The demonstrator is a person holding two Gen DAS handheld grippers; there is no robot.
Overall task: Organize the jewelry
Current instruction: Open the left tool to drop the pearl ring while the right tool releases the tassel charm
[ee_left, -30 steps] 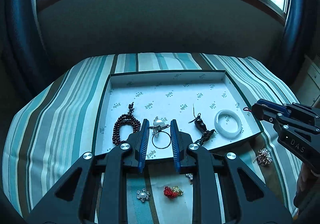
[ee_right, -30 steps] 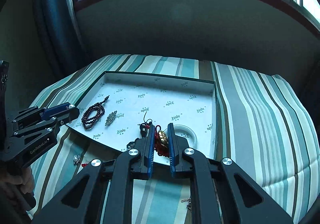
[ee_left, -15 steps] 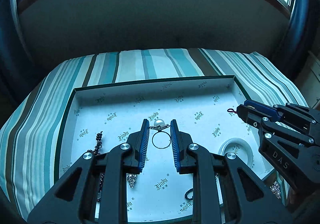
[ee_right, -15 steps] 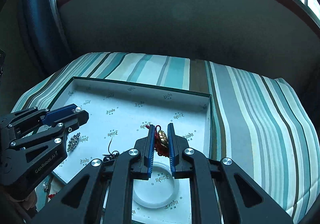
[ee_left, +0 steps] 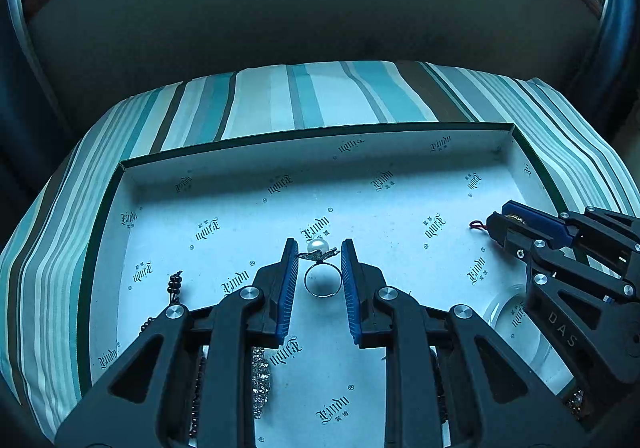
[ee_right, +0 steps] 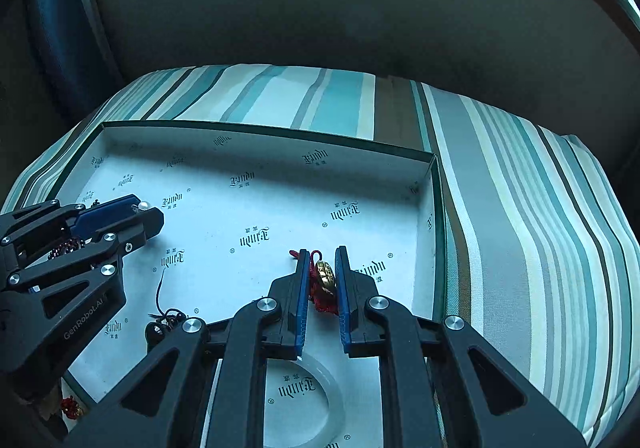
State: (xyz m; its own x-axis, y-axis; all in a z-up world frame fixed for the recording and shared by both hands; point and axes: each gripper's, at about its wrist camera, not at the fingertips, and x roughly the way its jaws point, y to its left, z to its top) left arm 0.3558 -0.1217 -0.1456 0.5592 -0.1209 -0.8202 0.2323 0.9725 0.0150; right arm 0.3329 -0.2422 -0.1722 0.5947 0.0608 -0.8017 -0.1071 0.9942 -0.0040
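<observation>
Placing step in hand, both claws loaded over tray [ee_left: 108, 207] on striped bed [ee_right: 520, 207].
Left claw [ee_left: 319, 254] narrowed on pearl ring [ee_left: 320, 268], gripped by its ornate top, band hanging between the blue pads, above tray's middle.
Right claw [ee_right: 320, 268] clamped on gold charm with red tassel [ee_right: 325, 282], above tray's right part, white bangle [ee_right: 320, 408] lying below.
Next, judged: lower each onto bare lining apart from bead bracelet [ee_left: 175, 284], dark cord pendant [ee_right: 164, 322], then spread jaws.
Pieces small; release low, else they bounce or roll.
</observation>
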